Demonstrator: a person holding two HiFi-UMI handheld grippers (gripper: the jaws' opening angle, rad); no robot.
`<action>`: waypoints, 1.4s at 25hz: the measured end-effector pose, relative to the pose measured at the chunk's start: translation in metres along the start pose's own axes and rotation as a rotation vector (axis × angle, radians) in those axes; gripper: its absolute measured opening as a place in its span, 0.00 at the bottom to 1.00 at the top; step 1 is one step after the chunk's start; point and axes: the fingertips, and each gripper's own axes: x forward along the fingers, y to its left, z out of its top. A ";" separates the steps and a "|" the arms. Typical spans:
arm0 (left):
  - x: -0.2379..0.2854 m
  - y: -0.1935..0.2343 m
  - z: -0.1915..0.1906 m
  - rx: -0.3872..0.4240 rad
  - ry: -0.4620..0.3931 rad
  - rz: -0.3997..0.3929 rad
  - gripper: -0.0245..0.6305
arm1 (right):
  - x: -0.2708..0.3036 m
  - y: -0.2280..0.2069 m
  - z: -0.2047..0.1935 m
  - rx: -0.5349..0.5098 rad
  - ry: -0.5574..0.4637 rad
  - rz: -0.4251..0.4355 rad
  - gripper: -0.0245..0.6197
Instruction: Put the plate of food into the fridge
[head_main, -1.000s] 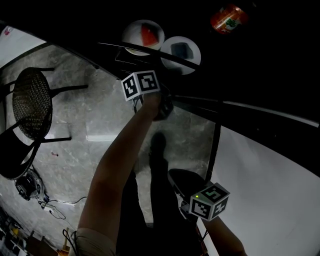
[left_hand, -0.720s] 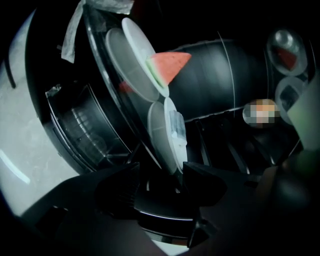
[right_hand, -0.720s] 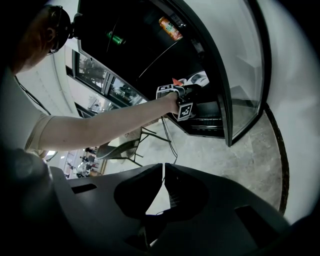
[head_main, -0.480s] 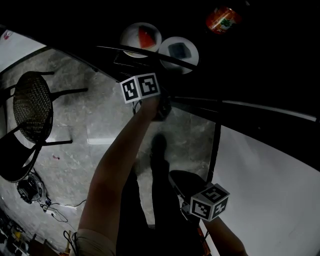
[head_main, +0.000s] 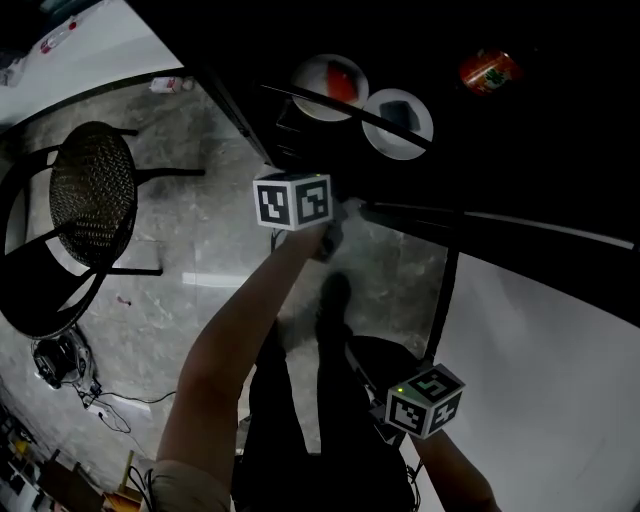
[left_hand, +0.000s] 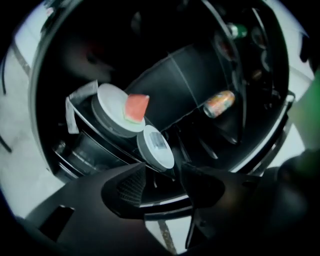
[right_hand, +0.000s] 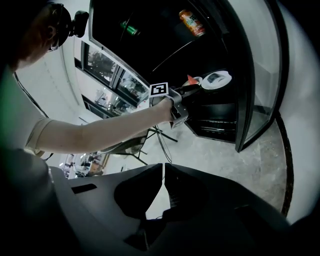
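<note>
Resting on a shelf inside the open fridge (right_hand: 215, 120), the plate of food (left_hand: 110, 107) carries a red wedge (left_hand: 136, 107). Just beside it on the same fridge shelf stands a second plate (left_hand: 156, 147) with a small pale piece that we cannot identify. Elsewhere inside the fridge, well apart from both plates, an orange can (left_hand: 219, 103) lies on its side; we cannot tell if it shares their shelf. We hold the left gripper (left_hand: 164, 172) just in front of the fridge, near the second plate, its jaws spread with nothing between them. The right gripper (right_hand: 163, 167) hangs low, well away from the fridge, its jaws pressed together and empty. A black chair (head_main: 92, 195) stands on the grey floor (head_main: 200, 250) outside the fridge, on the left gripper's side.
</note>
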 end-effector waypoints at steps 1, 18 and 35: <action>-0.007 -0.001 0.001 0.029 0.006 0.001 0.37 | 0.002 0.004 0.001 -0.014 -0.002 0.000 0.08; -0.182 -0.055 0.010 0.296 0.067 0.013 0.05 | -0.003 0.106 0.063 -0.170 -0.091 -0.002 0.08; -0.323 -0.154 0.023 0.268 0.003 -0.058 0.05 | -0.030 0.205 0.093 -0.318 -0.131 0.058 0.07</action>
